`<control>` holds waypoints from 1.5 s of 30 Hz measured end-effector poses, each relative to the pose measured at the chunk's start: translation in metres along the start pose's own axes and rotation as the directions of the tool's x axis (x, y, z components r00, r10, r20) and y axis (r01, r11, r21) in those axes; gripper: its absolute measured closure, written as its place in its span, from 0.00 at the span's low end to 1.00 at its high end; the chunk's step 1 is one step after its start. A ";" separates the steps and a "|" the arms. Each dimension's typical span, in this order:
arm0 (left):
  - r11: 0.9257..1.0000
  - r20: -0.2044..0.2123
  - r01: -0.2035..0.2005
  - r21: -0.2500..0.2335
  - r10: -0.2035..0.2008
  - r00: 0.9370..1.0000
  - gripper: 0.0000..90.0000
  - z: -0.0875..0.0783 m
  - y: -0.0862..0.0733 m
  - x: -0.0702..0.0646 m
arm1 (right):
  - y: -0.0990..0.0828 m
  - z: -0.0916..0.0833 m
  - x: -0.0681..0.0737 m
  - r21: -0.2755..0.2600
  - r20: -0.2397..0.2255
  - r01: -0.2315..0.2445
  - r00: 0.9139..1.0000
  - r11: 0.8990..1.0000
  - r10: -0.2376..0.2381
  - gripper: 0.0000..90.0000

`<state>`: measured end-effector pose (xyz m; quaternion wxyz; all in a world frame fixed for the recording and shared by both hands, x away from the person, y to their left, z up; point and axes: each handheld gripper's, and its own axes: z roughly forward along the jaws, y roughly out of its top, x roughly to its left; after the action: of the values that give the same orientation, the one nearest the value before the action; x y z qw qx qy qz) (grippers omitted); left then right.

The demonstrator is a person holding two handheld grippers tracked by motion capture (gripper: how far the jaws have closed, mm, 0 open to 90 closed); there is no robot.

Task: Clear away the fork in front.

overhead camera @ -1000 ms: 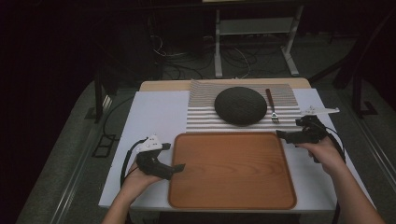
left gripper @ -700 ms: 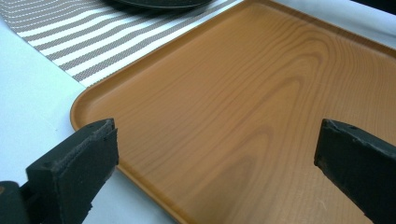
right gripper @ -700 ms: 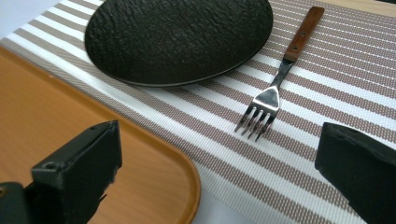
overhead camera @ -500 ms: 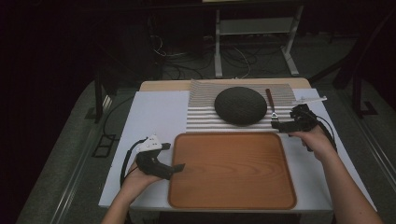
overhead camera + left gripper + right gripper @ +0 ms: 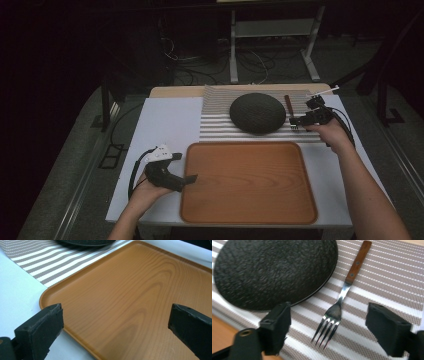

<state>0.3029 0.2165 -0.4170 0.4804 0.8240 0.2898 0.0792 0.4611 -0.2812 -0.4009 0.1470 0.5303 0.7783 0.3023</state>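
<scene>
The fork (image 5: 294, 120) lies on the striped mat (image 5: 220, 122) just right of the dark plate (image 5: 257, 112), its prongs right at the tips of the right gripper (image 5: 299, 120), which a second ago hung beside the tray's (image 5: 248, 182) far right corner and has since crossed onto the mat, jaws closing partway with nothing pinched, while the left gripper (image 5: 186, 179) has stayed at the tray's left rim. In the left gripper view the jaws stand spread over the tray (image 5: 130, 297), empty. In the right gripper view the fork (image 5: 337, 311) sits between the half-spread jaws, prongs nearest; I'd judge it best to lower squarely over the narrow steel neck and clear of the plate (image 5: 274, 272) before squeezing.
</scene>
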 end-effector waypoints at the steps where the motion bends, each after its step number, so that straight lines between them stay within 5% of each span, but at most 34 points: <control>1: 1.000 0.001 0.000 0.000 0.000 1.000 0.00 0.000 0.000 0.000 | 0.003 0.002 -0.001 0.008 0.005 -0.008 1.000 1.000 0.008 0.28; 10: 1.000 0.005 -0.002 -0.001 0.002 1.000 0.00 0.000 -0.001 0.001 | 0.023 0.027 -0.018 0.106 0.040 -0.051 0.998 0.993 0.047 0.53; 26: 1.000 0.002 -0.001 -0.007 0.001 1.000 0.00 -0.002 -0.001 0.002 | 0.055 0.060 -0.027 0.224 0.078 -0.061 0.996 0.973 0.044 0.66; 45: 1.000 0.000 -0.004 -0.008 0.004 1.000 0.00 -0.003 -0.001 0.001 | 0.064 0.082 -0.026 0.314 0.095 -0.064 0.995 0.947 0.035 0.75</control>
<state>0.3024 0.2195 -0.4165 0.4838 0.8225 0.2878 0.0811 0.5630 -0.2626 -0.4267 0.0864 0.5792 0.7960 0.1535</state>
